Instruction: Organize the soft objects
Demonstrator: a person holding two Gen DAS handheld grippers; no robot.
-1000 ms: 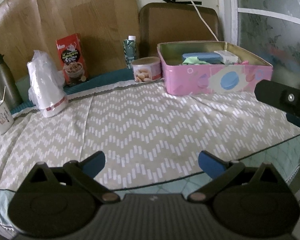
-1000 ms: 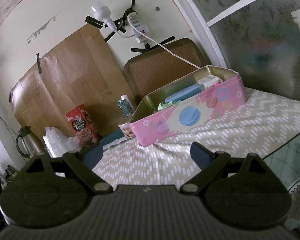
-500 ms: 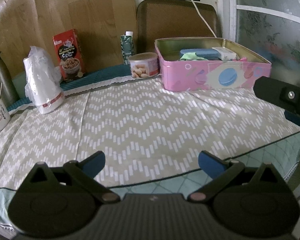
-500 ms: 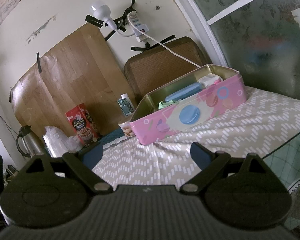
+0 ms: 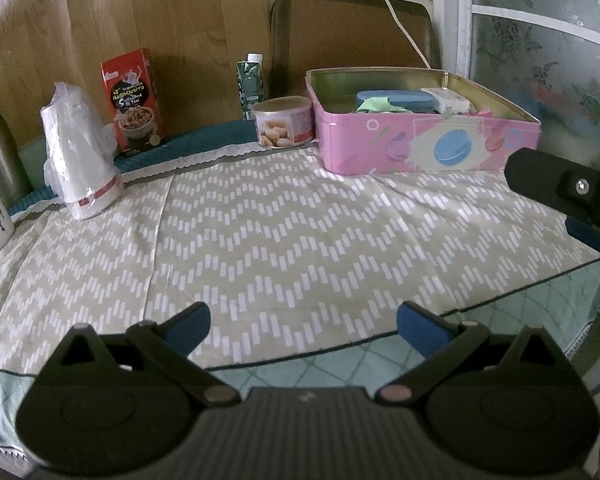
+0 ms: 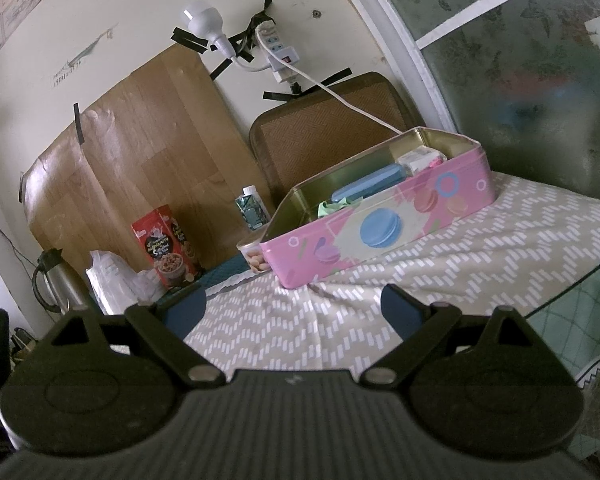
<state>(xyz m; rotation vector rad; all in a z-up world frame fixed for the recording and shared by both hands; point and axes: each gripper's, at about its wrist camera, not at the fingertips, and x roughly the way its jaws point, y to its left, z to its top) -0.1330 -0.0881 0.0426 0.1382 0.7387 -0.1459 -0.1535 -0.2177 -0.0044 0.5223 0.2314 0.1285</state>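
Grippers both spread and empty: left gripper (image 5: 302, 322), right gripper (image 6: 292, 306). Across the bare worktop (image 5: 284, 232), soft objects sit inside the pink tin (image 5: 420, 148). We judge the green cloth (image 5: 374, 104) light, limp; pinch a raised fold.

Your left gripper (image 5: 303, 322) and right gripper (image 6: 293, 307) look alike: black ribbed body, two round black housings, angled black links with silver rivets behind the jaws, and blue pads (image 5: 188, 327) at the tips.
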